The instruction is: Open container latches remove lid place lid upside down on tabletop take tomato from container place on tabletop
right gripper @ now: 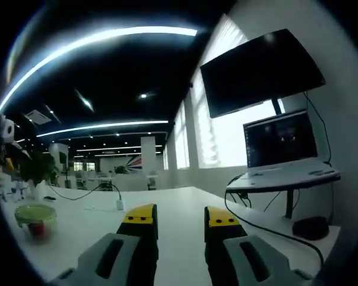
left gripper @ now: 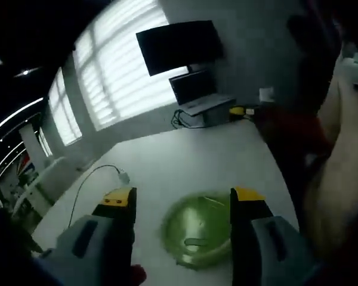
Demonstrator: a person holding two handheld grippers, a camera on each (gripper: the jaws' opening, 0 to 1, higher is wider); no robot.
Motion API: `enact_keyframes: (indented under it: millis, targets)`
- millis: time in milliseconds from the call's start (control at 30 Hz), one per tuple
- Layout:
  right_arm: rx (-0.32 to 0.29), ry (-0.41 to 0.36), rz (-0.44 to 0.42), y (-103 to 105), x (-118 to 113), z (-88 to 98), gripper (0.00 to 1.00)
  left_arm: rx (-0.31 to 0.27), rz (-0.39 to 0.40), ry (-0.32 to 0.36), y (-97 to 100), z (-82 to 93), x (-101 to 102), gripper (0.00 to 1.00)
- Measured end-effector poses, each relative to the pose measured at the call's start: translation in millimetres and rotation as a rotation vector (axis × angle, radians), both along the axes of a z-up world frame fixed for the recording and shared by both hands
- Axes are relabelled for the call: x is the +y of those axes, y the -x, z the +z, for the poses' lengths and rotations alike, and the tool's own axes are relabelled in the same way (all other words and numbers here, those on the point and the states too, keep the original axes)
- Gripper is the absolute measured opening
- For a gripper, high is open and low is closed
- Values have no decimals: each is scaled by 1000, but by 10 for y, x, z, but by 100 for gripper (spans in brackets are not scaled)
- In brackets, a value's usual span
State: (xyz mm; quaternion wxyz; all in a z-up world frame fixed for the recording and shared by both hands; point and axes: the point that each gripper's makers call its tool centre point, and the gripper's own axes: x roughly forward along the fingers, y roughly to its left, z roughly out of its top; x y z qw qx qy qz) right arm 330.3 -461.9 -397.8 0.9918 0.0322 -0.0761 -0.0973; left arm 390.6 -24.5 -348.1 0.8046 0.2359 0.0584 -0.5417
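The left hand-held gripper (left gripper: 182, 205) hovers spread above the green-lidded container (left gripper: 198, 231) on the white bench (left gripper: 185, 158). The right hand-held gripper (right gripper: 179, 218) is spread too, holding nothing. Far to its left the container (right gripper: 34, 218) seems to hold a tomato (right gripper: 37, 229).

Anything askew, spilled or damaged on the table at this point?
Nothing stands out. The container sits upright on the white table, green lid on, something red showing inside. No spill visible. A loose cable lies across the table.

My left tongs (left gripper: 182, 205) hang over the worktop (left gripper: 197, 158), the lidded container (left gripper: 198, 229) sitting on it between my jaws. A cable (left gripper: 92, 179) lies left of it. From my right tongs (right gripper: 179, 221), the container (right gripper: 34, 218) sits far left, a laptop (right gripper: 283, 149) right, beneath a monitor (right gripper: 259, 70).
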Motion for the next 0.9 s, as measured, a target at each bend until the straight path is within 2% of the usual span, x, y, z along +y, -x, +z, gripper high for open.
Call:
enact_keyframes:
  millis: [200,267,300,367,433,600,800,900]
  targets:
    - [4,-5,-1,9,-13,-35,25,41,-25,-19,-38,-95,-112,60]
    - [6,-6,-1,10,-10,-46,25,55,-30,-41,-59,-153,-141,60]
    - [6,-7,-1,11,-9,-49,25,56,-36,-73,-66,-212,-152,59]
    - [4,-10,1,15,-3,-56,25,22,-43,-119,-97,-266,-168,58]
    - [10,-8,0,15,-2,-79,25,36,-46,-139,-115,-322,-192,57]
    - [16,-11,8,15,11,-116,25,121,-75,-193,-130,-519,-228,57]
    - [14,-13,11,22,22,-117,25,244,-109,-327,-79,-873,-176,56]
    - [17,-12,9,36,14,-125,25,246,-124,-342,-95,-916,-184,55]
